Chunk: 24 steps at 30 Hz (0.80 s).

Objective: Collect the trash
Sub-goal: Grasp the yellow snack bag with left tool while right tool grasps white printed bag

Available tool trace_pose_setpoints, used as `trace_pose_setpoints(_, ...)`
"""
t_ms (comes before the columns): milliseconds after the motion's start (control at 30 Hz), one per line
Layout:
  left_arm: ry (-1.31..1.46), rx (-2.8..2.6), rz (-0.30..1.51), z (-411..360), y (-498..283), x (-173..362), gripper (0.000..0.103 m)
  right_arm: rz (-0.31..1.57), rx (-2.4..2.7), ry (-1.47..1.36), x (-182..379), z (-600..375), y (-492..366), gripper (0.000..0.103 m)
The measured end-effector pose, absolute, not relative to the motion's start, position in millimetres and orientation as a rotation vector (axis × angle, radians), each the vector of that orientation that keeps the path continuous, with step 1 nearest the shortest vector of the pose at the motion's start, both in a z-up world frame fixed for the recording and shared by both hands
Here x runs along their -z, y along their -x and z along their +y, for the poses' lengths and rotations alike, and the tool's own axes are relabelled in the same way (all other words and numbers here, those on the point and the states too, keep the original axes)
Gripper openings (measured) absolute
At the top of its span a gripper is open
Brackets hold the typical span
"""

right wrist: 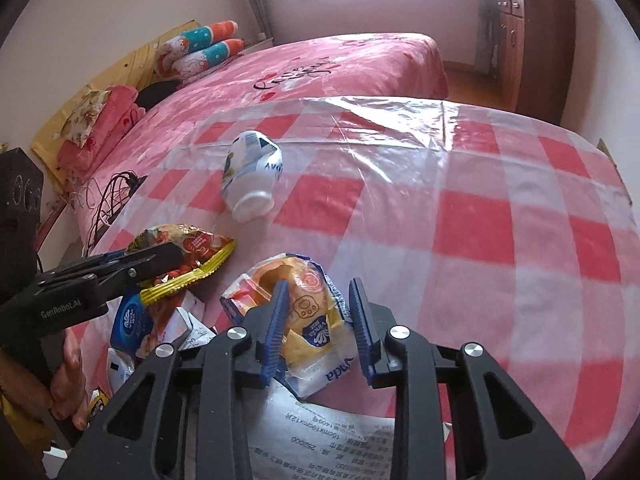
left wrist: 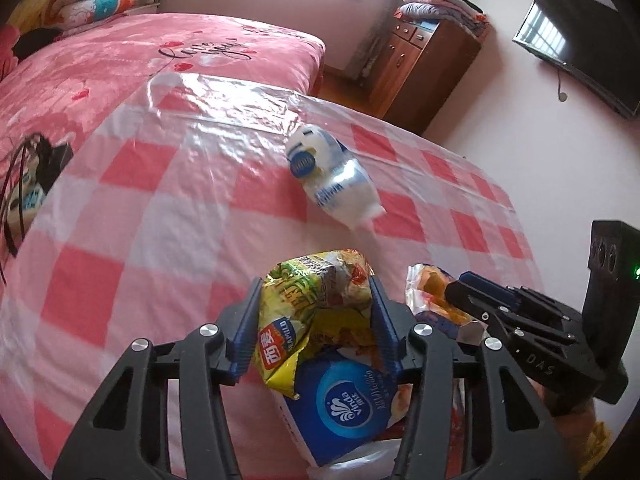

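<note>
Crumpled, the yellow-green snack bag (left wrist: 308, 304) sits gripped in left jaws; right jaws clamp an orange-printed wrapper (right wrist: 312, 312).

You have one white plastic bottle (right wrist: 251, 176) at twelve o'clock, one yellow-green snack bag (left wrist: 308, 300), one orange bread wrapper (right wrist: 304, 312), one blue tissue pack (left wrist: 344, 404) at six o'clock, two tongs, and two rolled pillows (right wrist: 204, 50) at eleven o'clock.
</note>
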<state>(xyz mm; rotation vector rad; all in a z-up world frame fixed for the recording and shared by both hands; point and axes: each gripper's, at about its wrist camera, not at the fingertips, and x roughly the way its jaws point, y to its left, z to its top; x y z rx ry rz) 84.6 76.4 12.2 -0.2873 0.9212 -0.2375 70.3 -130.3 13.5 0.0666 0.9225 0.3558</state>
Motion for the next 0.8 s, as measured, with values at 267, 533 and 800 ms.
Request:
trace_pose_setpoints(267,0.339,0.262,0.913,80,-52,-12,0.050,0.945,-0.354,-0.209,-14,-153,-40,0.057)
trace_pose_setpoints(533,0.377,0.253,0.875,94,-39,-21,0.049,0.948,-0.466,-0.297,-17,-180,-10,0.080)
trace_pose_setpoints(800,0.384,0.227,0.844,109,-22,-34,0.049,0.937,-0.571,-0.187,-22,-164,23,0.090)
